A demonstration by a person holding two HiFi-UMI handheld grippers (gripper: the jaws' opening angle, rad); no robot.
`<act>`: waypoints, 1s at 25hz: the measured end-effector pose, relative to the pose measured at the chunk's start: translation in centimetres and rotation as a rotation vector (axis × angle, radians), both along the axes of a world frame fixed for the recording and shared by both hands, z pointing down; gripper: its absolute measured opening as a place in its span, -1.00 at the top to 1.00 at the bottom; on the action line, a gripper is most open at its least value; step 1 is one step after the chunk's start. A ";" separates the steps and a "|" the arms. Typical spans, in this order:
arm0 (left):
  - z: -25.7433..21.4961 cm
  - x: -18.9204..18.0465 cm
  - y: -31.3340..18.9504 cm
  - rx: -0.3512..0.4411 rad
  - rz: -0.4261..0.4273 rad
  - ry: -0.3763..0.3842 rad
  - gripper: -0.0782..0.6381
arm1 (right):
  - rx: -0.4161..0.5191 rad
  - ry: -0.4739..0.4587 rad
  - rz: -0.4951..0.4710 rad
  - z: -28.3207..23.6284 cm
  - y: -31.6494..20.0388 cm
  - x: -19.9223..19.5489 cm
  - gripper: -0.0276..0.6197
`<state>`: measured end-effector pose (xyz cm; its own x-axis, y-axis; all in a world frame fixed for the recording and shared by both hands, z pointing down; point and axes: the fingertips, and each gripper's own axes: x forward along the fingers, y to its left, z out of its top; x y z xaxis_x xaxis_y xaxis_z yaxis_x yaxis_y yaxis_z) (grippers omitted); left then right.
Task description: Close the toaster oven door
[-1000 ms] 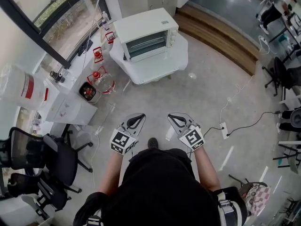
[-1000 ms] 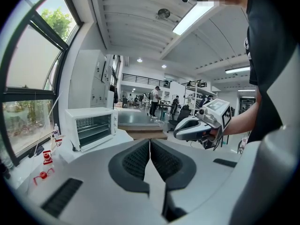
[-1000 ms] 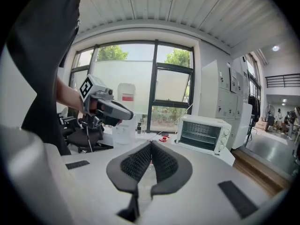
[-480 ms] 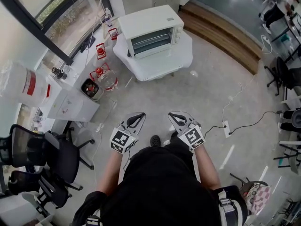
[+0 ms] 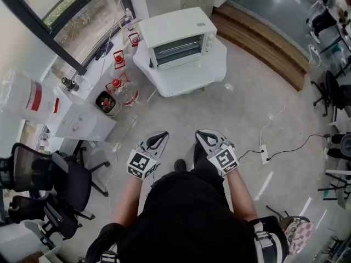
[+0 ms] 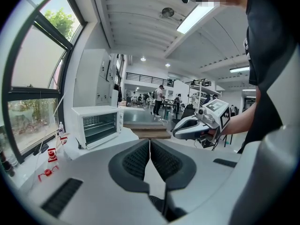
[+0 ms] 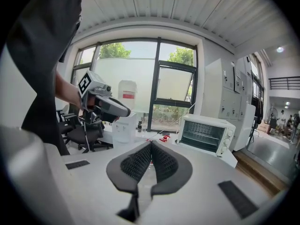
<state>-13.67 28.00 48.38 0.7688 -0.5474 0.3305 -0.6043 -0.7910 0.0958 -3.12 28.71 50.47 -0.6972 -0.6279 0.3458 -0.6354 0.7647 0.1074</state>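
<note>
Evidently you stepped toward the toaster oven (image 5: 178, 37); left tongs (image 5: 158, 137) and right tongs (image 5: 204, 136) were shut, empty, well short of it.

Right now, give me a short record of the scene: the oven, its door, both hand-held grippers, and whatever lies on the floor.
toaster oven: white, on a low white table near the window
door: looks upright against the front, racks visible through the glass
left hand-held gripper: shut, empty, well apart from the oven
right hand-held gripper: shut, empty, well apart from the oven
floor: white power strip with its cable
</note>
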 end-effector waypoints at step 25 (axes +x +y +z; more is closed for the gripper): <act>-0.2 8.0 -14.1 -0.013 -0.150 -0.038 0.71 | -0.034 -0.043 -0.105 0.7 -15.9 8.8 0.87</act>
